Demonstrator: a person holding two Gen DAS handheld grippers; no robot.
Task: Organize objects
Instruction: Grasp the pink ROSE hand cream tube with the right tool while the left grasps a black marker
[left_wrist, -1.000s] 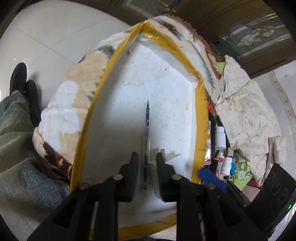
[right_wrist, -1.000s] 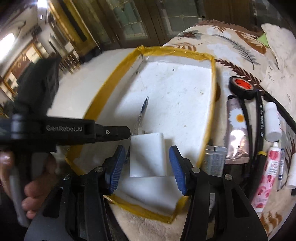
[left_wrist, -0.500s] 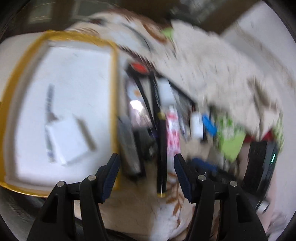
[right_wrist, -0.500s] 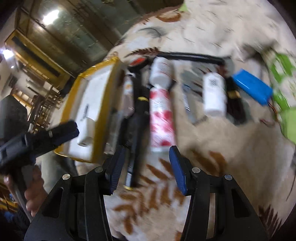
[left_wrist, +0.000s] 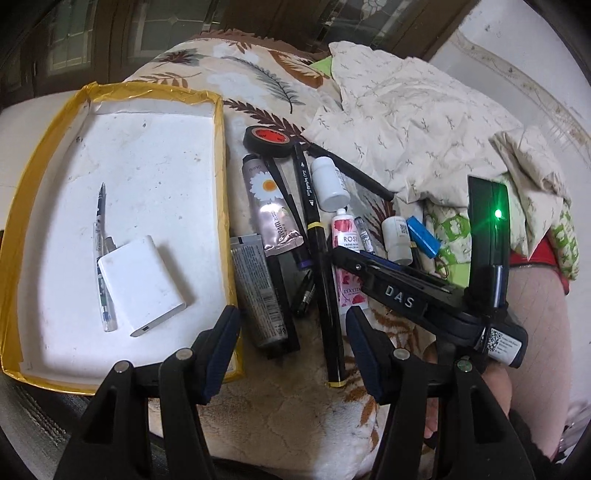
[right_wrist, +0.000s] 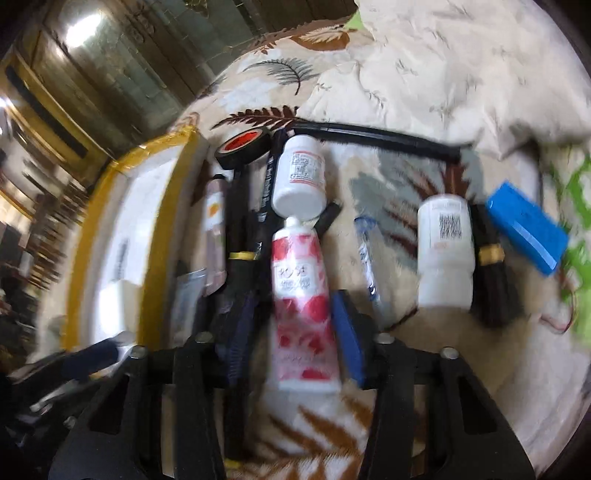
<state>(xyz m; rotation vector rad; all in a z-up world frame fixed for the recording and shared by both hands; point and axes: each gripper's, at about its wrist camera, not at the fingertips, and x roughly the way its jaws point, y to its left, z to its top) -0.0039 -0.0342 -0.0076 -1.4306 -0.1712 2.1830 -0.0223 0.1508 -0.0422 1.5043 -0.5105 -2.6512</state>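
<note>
A white tray with a yellow taped rim holds a pen and a white power bank. Right of it, loose items lie on a leaf-patterned blanket. My left gripper is open, hovering over the lower ends of a grey tube and a black marker. My right gripper is low over a rose-printed tube; its jaws are closing with the tube between them. The right pad is at the tube's edge, while the left pad still stands apart. The picture there is blurred.
Around the rose tube lie a white bottle, a second white bottle, a blue block, a tape roll, a daisy tube and more black pens. Crumpled cloth fills the back right.
Both grippers swung from over the tray to the pile on its right. The left one opened away from the pen. The right one left the power bank and narrowed around the rose tube.
</note>
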